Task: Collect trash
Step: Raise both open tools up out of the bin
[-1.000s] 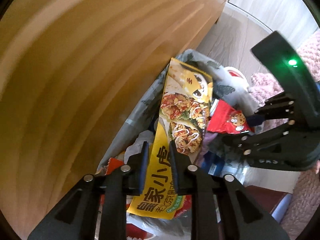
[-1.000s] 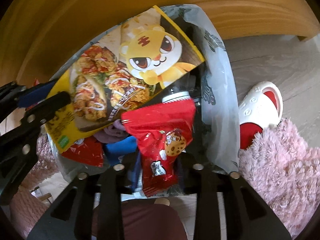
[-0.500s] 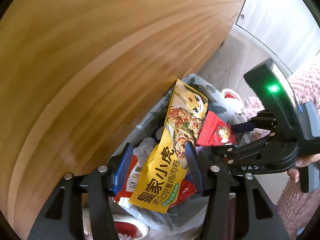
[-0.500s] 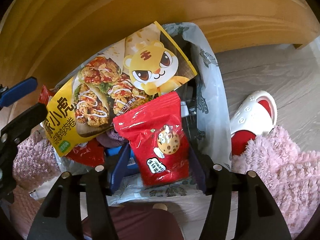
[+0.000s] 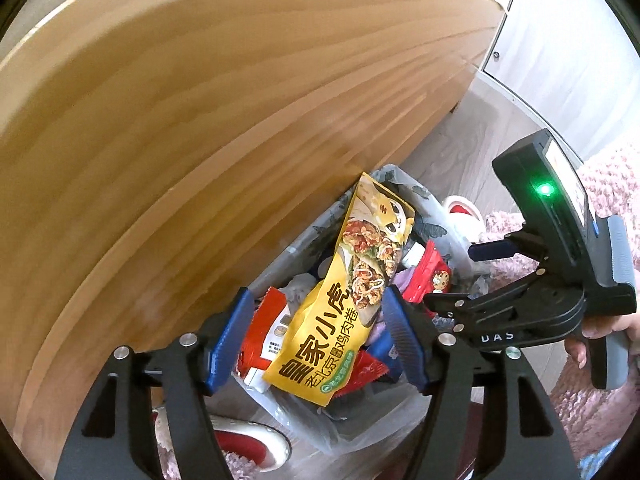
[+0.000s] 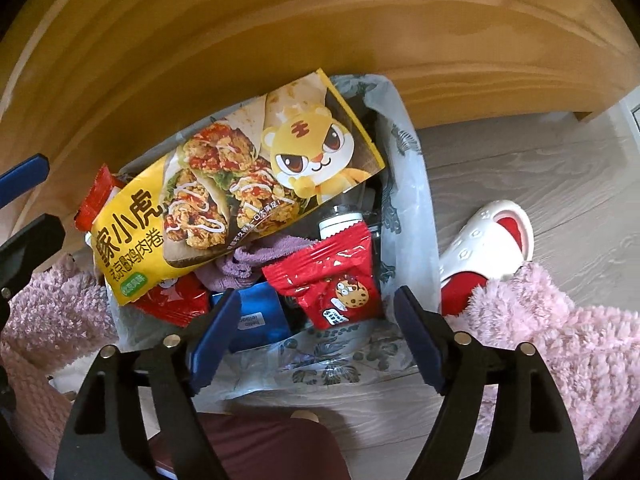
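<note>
Release step — both packets are dropped into the lined bin [image 6: 404, 200]. Left gripper [image 5: 316, 340] and right gripper [image 6: 318, 330], jaws just opened wide, are held empty above yellow wrap packet [image 6: 224, 196] and red cookie packet [image 6: 336, 280]. Next — further trash must be sought.

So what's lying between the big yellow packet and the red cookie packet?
A purple cloth and a white-capped bottle, seen in the right wrist view.

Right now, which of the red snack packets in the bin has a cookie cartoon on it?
The red cookie packet at the bin's right side, just below the white-capped bottle. The other red wrappers lie partly under the yellow chicken-roll bag.
</note>
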Motion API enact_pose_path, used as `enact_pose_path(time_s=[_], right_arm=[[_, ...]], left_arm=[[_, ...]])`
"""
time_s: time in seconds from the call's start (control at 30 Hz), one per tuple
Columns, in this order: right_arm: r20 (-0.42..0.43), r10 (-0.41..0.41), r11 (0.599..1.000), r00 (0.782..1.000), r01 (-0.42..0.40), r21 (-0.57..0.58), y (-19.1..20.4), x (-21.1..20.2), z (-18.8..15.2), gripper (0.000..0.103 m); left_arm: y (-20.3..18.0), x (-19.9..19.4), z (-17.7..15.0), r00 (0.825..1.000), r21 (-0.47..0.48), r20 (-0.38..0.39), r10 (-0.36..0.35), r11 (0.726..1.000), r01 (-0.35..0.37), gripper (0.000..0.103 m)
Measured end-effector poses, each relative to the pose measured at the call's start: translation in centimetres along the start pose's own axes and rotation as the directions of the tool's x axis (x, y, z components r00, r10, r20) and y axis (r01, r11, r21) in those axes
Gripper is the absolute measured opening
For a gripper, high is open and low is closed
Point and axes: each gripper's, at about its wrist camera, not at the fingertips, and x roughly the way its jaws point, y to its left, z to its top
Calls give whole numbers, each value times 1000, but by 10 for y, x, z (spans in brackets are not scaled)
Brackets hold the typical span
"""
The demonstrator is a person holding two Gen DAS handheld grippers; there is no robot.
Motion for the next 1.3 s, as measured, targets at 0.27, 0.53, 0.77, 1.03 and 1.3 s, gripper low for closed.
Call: enact_pose_path(time_s=[0.27,0.53,0.77,1.03,1.3], right_arm=[[30,-17,1000,999,18,-21,0,-13,-1,75],[81,-11,999,997,13,-30,4,-32,-2,87],[124,-14,1000,992,17,-23,-2,-46,-6,93],[219,-30,999,975,33,-10,-4,-70,-11,95],[355,-39,999,934,49,-19,-6,-107,-21,95]], left_arm=[[3,-14,-3,1000,-44,30,5,999,-4,75],[6,-30,-7,997,-99,81,20,995,-12,92],[7,-42,-11,991,-177,132,16,984,8,95],[-5,-51,-17,988,-197,157,15,980,16,95],[-13,-74,-21,975,-211,222,8,977,40,95]])
